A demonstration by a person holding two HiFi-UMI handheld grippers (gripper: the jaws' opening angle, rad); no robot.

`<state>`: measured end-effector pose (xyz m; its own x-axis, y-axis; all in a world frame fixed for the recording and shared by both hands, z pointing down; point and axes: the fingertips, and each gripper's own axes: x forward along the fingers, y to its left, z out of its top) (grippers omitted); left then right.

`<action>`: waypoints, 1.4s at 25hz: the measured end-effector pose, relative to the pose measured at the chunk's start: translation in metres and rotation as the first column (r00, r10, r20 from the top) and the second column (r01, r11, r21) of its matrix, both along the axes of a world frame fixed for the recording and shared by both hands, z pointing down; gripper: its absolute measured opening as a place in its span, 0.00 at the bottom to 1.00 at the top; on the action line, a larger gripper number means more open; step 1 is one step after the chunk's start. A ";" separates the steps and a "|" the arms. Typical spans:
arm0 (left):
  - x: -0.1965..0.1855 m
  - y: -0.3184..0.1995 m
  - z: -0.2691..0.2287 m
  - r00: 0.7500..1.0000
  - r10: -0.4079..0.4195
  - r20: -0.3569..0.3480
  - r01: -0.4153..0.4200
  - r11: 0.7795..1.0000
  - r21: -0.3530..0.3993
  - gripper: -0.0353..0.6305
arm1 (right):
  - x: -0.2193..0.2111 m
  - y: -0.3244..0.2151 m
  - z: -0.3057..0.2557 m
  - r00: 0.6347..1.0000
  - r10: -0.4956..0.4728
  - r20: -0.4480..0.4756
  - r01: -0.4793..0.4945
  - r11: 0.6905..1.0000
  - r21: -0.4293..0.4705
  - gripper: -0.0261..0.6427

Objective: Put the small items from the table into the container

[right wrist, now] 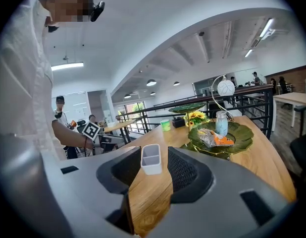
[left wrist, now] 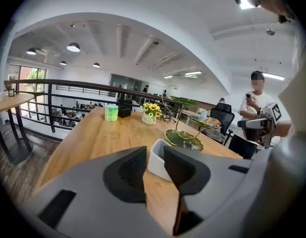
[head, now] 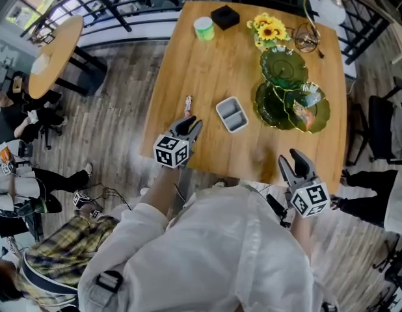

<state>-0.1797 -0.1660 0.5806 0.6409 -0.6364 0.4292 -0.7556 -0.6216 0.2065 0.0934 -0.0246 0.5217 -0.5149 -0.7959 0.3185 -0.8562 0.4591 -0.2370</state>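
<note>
A white two-compartment container stands in the middle of the wooden table. A small wrapped item lies to its left, near the table's left edge. My left gripper hovers just short of that item, open, with nothing between its jaws. The left gripper view shows the container beyond the gap but not the wrapped item. My right gripper is at the near table edge, open and empty. Through its jaws the container shows further off.
A green tiered plate stand at the right holds a snack packet and a jar. Sunflowers, a green cup, a black box and a lamp stand at the far end. A railing runs beyond.
</note>
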 end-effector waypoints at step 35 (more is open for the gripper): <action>-0.077 -0.088 0.148 0.835 -0.046 0.548 0.332 0.837 -0.435 0.37 | 0.034 0.023 0.023 0.996 0.083 -0.017 -0.084 0.993 -0.088 0.30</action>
<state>-0.2566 -0.2545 0.7288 0.1354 -0.3282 0.9348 -0.9280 -0.3726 0.0036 0.1275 -0.0016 0.5444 -0.4430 -0.8044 0.3960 -0.8940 0.3632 -0.2623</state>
